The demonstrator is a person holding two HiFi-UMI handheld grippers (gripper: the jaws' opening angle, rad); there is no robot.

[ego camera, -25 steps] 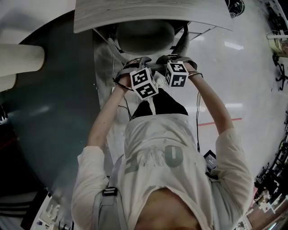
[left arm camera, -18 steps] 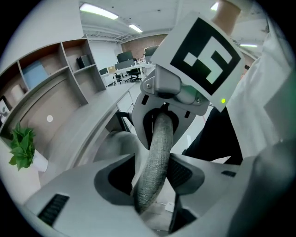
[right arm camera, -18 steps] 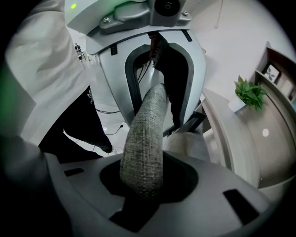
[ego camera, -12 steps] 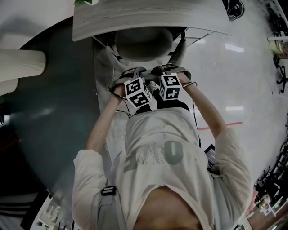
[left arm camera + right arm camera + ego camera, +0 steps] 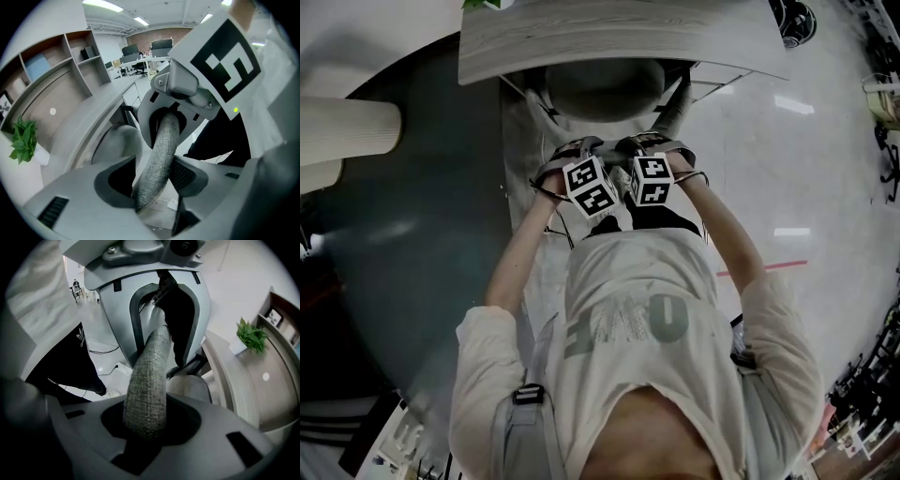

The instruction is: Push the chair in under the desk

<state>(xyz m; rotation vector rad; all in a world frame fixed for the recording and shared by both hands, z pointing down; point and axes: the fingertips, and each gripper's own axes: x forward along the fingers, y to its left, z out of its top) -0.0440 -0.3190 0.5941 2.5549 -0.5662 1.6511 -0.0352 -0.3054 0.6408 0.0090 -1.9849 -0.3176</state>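
Left hand-held gripper (image 5: pixel 152 177): your jaws straddle the top rim of the chair backrest (image 5: pixel 164 140). They have just been opening and stand wide, so the rim sits loose between the pads, not pinched.
Right hand-held gripper (image 5: pixel 147 427): it sits just beside your left one on the same rim, with its jaws closed onto the fabric, gripping it.
Chair backrest: it is grey woven fabric, and its curved rim runs through both sets of jaws, right in front of you.
Chair seat (image 5: pixel 602 86): it lies beyond the backrest, with its far part tucked beneath the surface's edge.
Surface (image 5: pixel 609 37): it is curved pale wood grain, straight ahead of you.
Potted plant (image 5: pixel 251 336): it is small and green and stands on the surface, well apart from the chair.
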